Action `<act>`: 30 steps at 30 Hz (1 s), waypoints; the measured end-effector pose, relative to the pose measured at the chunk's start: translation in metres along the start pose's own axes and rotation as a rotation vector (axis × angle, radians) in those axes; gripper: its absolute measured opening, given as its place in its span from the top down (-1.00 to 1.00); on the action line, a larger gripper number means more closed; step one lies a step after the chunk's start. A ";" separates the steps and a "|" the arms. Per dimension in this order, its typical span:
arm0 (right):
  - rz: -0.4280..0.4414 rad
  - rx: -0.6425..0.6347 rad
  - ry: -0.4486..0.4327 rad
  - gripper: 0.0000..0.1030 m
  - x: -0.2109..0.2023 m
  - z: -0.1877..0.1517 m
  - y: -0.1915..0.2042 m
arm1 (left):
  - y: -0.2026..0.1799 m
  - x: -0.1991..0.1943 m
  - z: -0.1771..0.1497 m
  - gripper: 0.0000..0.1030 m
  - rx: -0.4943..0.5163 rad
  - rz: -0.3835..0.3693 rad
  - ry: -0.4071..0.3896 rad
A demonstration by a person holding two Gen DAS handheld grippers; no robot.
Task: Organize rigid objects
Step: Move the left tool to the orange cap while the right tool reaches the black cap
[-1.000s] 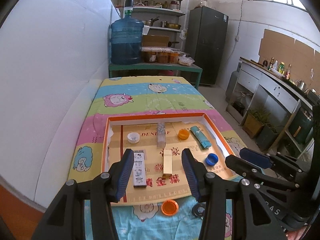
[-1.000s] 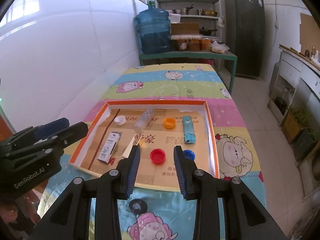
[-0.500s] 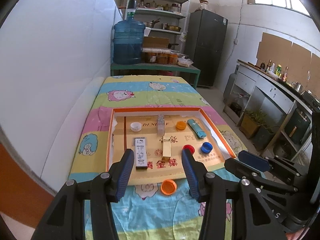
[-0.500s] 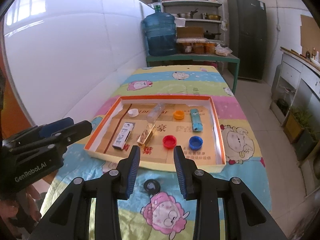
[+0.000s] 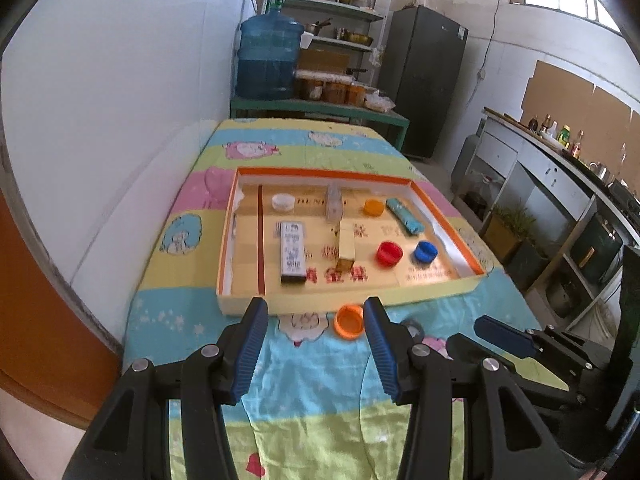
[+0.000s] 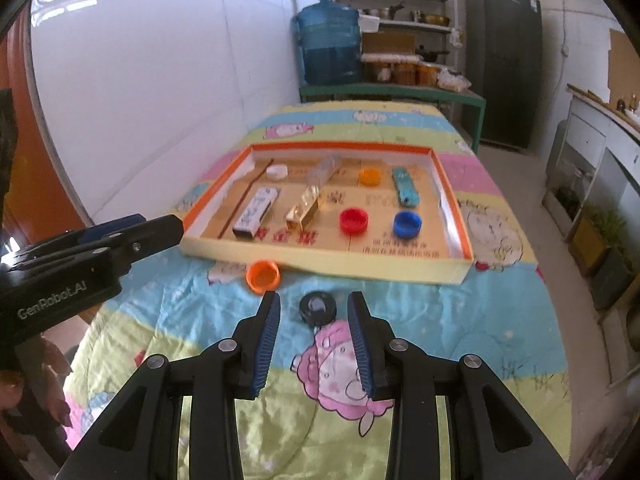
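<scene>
A shallow orange-rimmed tray (image 5: 280, 300) (image 6: 360, 268) lies on the patterned cloth. In it are a white cap (image 5: 283, 201), a clear box (image 5: 333, 205), an orange cap (image 5: 373, 207), a teal lighter (image 5: 404, 221), a white printed box (image 5: 292, 251), a gold bar (image 5: 346, 248), a red cap (image 5: 389, 253) and a blue cap (image 5: 426, 251). A loose orange cap (image 5: 350, 321) (image 6: 262, 276) and a black cap (image 6: 318, 309) lie on the cloth before the tray. My left gripper (image 5: 315, 308) is open over the cloth, the orange cap by its right finger. My right gripper (image 6: 314, 300) is open, the black cap showing between its tips, untouched.
A white wall runs along the table's left side. Behind the table stand a green bench with a blue water jug (image 5: 268, 60), shelves and a dark fridge (image 5: 424, 80). A counter (image 5: 560, 168) lines the right. Each gripper shows in the other's view, the left as (image 6: 160, 232).
Both grippers have drawn back from the tray and sunk toward the cloth. The tray looks farther off, and the loose orange and black caps now sit near the fingertips. Jaw widths are unchanged.
</scene>
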State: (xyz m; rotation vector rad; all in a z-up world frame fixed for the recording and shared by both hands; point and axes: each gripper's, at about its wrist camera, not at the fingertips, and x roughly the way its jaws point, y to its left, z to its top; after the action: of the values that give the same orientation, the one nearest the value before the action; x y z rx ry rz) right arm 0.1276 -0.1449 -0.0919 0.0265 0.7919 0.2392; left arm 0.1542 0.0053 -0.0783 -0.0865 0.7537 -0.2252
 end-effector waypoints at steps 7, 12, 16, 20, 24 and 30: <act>0.009 0.009 0.053 0.30 0.026 -0.006 -0.002 | 0.001 0.011 -0.011 0.04 0.003 -0.008 0.040; 0.020 0.022 0.085 0.30 0.042 -0.008 -0.004 | 0.000 0.019 -0.014 0.04 0.005 -0.014 0.058; 0.018 0.019 0.097 0.30 0.050 -0.008 -0.005 | -0.001 0.026 -0.015 0.04 0.004 -0.020 0.072; 0.016 0.014 0.107 0.30 0.058 -0.005 -0.004 | -0.001 0.029 -0.015 0.04 0.002 -0.023 0.080; 0.013 0.008 0.113 0.30 0.064 -0.004 -0.004 | 0.000 0.033 -0.016 0.04 0.000 -0.027 0.090; 0.000 -0.011 0.116 0.30 0.073 -0.002 -0.004 | 0.001 0.040 -0.016 0.04 -0.002 -0.038 0.107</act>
State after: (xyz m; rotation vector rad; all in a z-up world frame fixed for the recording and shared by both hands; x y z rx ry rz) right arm 0.1766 -0.1323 -0.1450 0.0019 0.9064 0.2468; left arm 0.1713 -0.0031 -0.1170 -0.0919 0.8590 -0.2670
